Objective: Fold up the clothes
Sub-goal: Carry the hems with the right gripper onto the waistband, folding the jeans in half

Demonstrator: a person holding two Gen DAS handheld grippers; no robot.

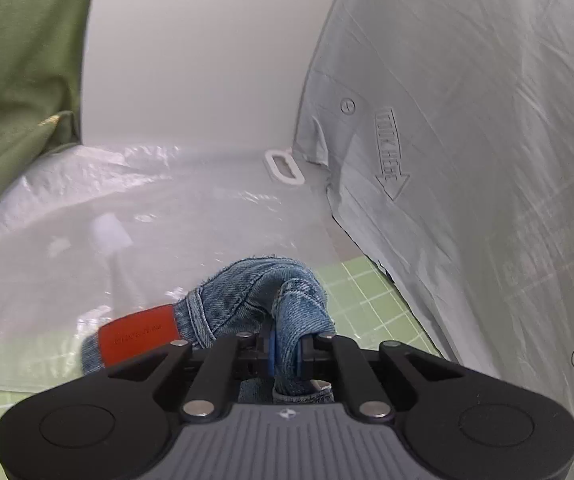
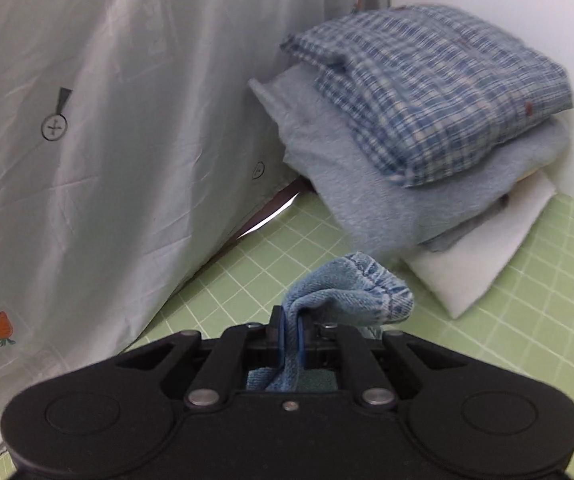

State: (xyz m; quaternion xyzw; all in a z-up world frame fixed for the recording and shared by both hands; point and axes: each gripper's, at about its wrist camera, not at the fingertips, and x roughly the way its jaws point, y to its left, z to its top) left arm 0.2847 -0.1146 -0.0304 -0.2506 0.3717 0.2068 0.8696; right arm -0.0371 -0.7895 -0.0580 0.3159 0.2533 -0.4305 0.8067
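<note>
My left gripper (image 1: 286,346) is shut on the waistband of a pair of blue jeans (image 1: 259,300), next to their orange-red leather patch (image 1: 139,334). The denim bunches up between the jaws and is held above the green grid mat (image 1: 371,300). My right gripper (image 2: 291,330) is shut on a paler hem end of the jeans (image 2: 351,292), which curls over to the right above the mat (image 2: 247,280). The rest of the jeans hangs below both grippers, out of view.
A pale grey printed sheet (image 1: 467,140) with carrot motifs stands close on the left gripper's right and also fills the left of the right wrist view (image 2: 107,120). A clear plastic bag (image 1: 107,220) and green fabric (image 1: 15,60) lie left. A folded stack topped by a blue plaid shirt (image 2: 427,92) sits ahead right.
</note>
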